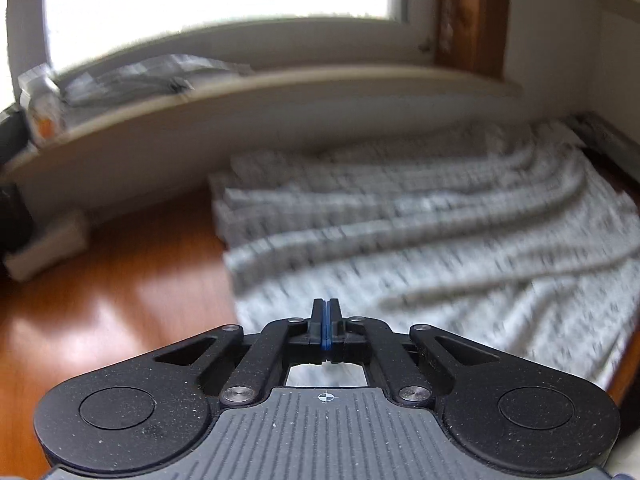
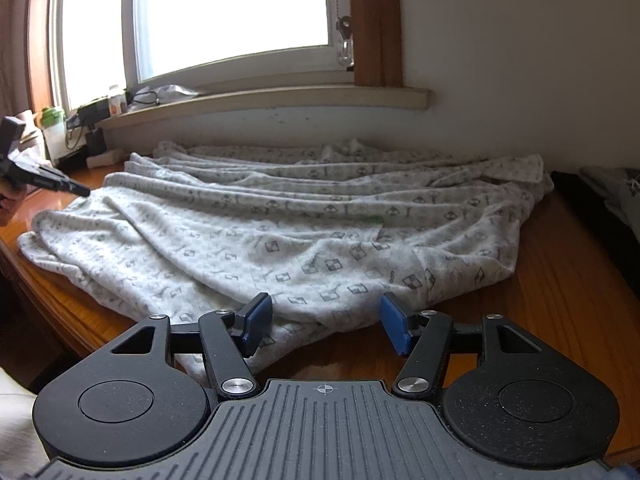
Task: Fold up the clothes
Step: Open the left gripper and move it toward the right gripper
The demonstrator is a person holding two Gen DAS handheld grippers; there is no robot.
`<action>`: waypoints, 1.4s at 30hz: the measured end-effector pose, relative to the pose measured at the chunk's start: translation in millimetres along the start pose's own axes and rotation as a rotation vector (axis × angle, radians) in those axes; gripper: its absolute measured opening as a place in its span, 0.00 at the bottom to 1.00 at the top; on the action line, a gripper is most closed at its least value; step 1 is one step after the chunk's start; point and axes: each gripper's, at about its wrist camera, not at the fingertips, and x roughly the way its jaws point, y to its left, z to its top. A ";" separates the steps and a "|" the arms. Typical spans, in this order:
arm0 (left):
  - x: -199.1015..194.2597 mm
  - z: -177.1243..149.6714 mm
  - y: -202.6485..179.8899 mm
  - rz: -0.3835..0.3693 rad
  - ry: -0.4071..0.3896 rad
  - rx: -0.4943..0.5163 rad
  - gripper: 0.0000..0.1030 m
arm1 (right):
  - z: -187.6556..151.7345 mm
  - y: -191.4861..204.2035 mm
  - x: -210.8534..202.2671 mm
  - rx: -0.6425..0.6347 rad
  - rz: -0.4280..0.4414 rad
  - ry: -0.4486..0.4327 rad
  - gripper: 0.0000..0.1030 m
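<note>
Left gripper (image 1: 326,312): jaws fully closed, blue pads pressed flat together with nothing visible between them, at lower centre of the left wrist view. In the right wrist view it appears at the left edge, pointing right and slightly down.

Right gripper (image 2: 326,322): jaws apart, blue pads (image 2: 256,320) well separated, at lower centre of its own view.

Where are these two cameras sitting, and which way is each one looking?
Left wrist: sits on the left tool, looking along its shut fingers at the patterned cloth, the table and the window sill.
Right wrist: sits on the right tool, looking between its open fingers across the cloth toward the window; the left tool shows at far left.
Shared: cloth, table, sill, window.
</note>
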 end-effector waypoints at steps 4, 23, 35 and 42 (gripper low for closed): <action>-6.1 11.0 -1.6 0.016 -0.026 -0.019 0.00 | -2.4 -3.6 -1.6 0.011 -0.006 0.000 0.58; 29.6 40.9 -137.4 -0.221 -0.017 0.114 0.43 | -3.6 -13.1 -7.9 -0.030 -0.039 0.029 0.52; 30.2 20.3 -295.8 -0.520 -0.034 0.347 0.35 | -0.7 7.1 -1.9 -0.200 -0.044 0.031 0.46; 40.3 3.3 -346.1 -0.555 -0.009 0.439 0.41 | 15.8 7.6 1.5 -0.242 -0.022 0.037 0.08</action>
